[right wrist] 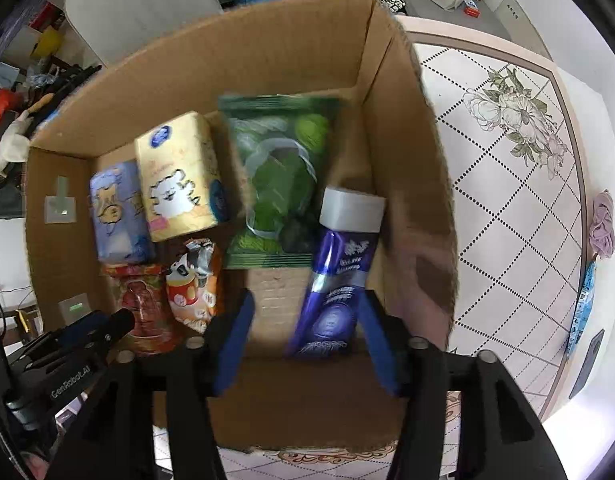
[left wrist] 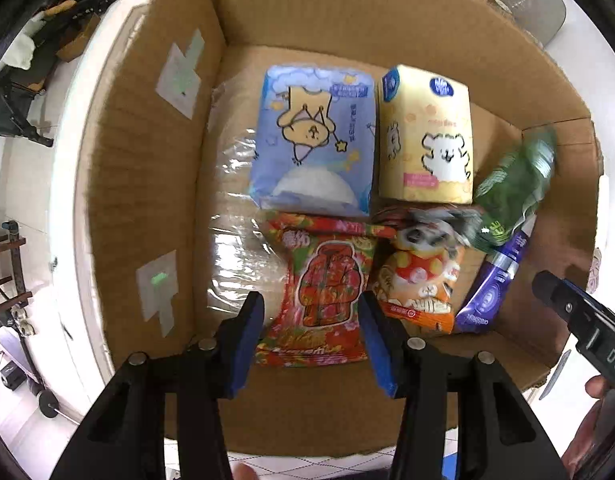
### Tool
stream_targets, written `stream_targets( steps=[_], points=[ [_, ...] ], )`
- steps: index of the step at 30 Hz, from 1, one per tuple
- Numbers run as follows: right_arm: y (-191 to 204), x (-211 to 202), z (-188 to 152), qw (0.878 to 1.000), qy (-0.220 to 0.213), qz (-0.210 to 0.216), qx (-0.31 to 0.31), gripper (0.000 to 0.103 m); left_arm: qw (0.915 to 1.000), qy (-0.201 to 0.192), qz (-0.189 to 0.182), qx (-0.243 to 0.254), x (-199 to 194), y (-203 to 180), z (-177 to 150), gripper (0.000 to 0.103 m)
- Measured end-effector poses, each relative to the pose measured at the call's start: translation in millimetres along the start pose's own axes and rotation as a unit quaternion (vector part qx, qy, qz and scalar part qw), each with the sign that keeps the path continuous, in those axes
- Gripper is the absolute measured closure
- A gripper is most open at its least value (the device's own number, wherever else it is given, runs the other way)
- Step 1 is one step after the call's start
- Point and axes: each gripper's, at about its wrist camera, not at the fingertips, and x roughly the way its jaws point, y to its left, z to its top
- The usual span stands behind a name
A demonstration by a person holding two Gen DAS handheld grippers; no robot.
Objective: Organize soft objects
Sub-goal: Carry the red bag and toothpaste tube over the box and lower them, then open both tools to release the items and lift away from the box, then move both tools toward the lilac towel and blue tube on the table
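While both tools pointed down into the cardboard box (left wrist: 147, 168), the left hand-held gripper (left wrist: 311, 312) clenched the red snack bag (left wrist: 327, 292). The right hand-held gripper (right wrist: 305, 312) stood released, its jaws apart around the purple tube (right wrist: 339, 276), which lay beside the green packet (right wrist: 279, 176).

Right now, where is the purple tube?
In the right wrist view, the purple tube lies inside the cardboard box, right of the green bag.
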Motion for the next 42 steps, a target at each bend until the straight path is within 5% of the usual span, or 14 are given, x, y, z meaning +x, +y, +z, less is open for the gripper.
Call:
stream_targets(
  steps=[7, 11, 27, 42],
  points=[
    [-2.2, -25.1, -17.6, 0.999, -0.017, -0.005, -0.027, 0.026, 0.9978, -0.065, 0.013, 0.007, -46.0, -10.2, -16.6, 0.047],
    [1.8, -43.9, -36.8, 0.998, -0.041, -0.011, -0.053, 0.005, 0.9929, -0.113, 0.034, 0.015, -73.4, -9.6, -35.2, 0.01],
    [-0.7, -144.8, -124.7, 0.985, -0.154, 0.004, -0.077, 0.005, 0.9656, -0.247, 0.068, 0.045, -164.1, -27.7, -126.5, 0.007],
    [-26.2, -204.3, -170.6, 0.973, -0.2, 0.064, -0.093, 0.005, 0.9581, -0.277, 0.073, 0.012, -200.7, -44.3, -173.5, 0.007]
  ],
)
